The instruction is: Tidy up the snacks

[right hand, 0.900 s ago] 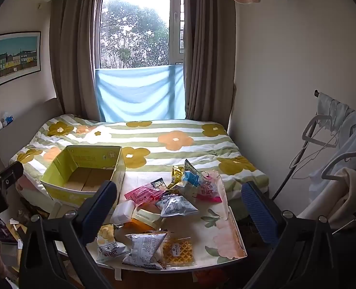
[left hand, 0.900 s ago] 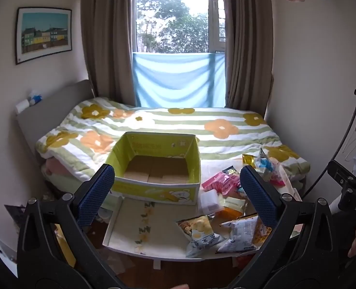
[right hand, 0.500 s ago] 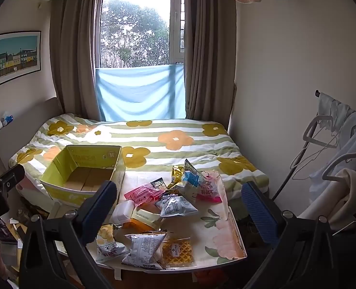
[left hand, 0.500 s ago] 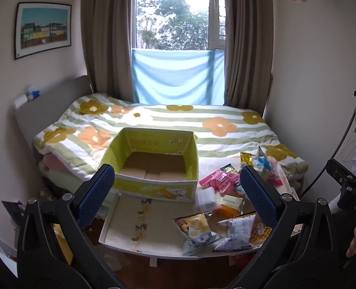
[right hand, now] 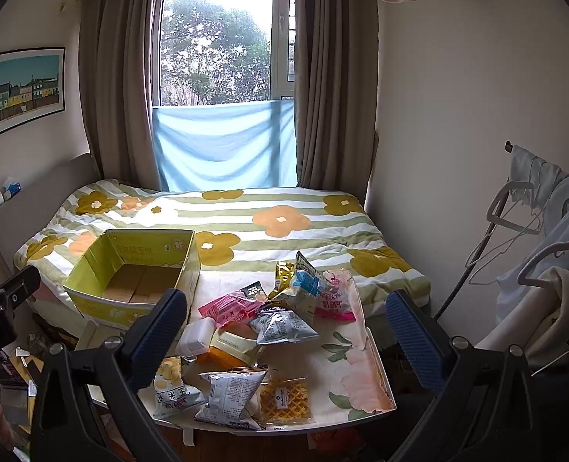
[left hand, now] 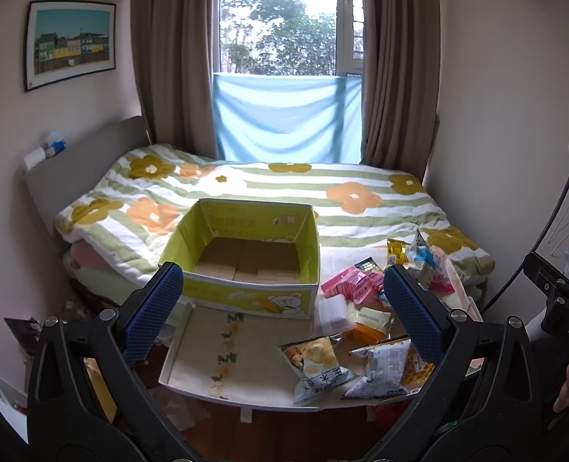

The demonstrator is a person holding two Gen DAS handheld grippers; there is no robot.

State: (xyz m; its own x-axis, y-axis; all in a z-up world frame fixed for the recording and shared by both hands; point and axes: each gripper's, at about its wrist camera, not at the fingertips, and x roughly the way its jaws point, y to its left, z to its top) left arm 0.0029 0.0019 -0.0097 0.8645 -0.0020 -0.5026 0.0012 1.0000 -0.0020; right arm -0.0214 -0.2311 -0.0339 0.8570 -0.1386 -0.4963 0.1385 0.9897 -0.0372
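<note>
Snacks: a loose heap of sealed packets [right hand: 269,319] on the floral tray table [right hand: 365,381] at the foot of the bed — pink pouches, a grey foil bag [right hand: 284,327], a waffle pack [right hand: 284,400] and a corn-puff bag [left hand: 315,365] near the front edge, some overlapping.
Look of the snacks: soft, crinkly, puffed film; they would likely slip or crush under a hard pinch.
Box: a yellow-green carton [left hand: 245,254], open on top and bare inside, standing at the left end of the table, partly on the bed edge, just beside the heap.
Step in hand: the start, as I judge it — nothing is in the box and nothing is picked up.
Left gripper [left hand: 280,308]: jaws spread wide, holding nothing, well above the table, aimed between box and heap.
Right gripper [right hand: 284,331]: likewise wide open and empty, over the heap.
Next move: probably lower one gripper onto a top, unburied packet, close on its edge seam, then carry it left into the box.
Surroundings: flowered quilt [right hand: 245,219], curtained window [right hand: 222,38].
</note>
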